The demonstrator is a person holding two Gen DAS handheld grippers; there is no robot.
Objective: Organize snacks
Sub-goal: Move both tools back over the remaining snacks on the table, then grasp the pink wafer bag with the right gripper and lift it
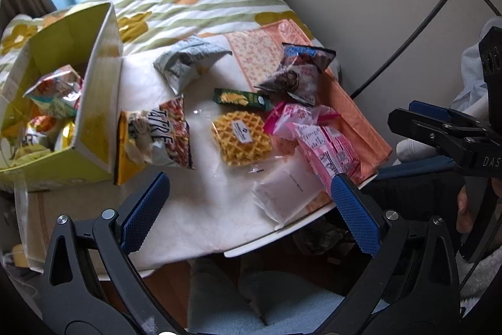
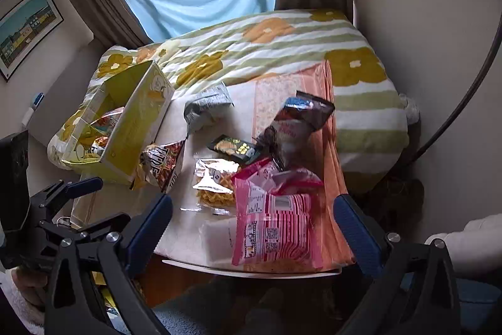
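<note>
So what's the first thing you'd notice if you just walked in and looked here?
Probably the golden waffle in clear wrap, in the middle of the white table among scattered snacks. Then the bright pink striped packet at the table's near edge, and the yellow box on the left, already holding several bags. Both the left hand-held gripper and the right hand-held gripper hang open over the near edge.
</note>
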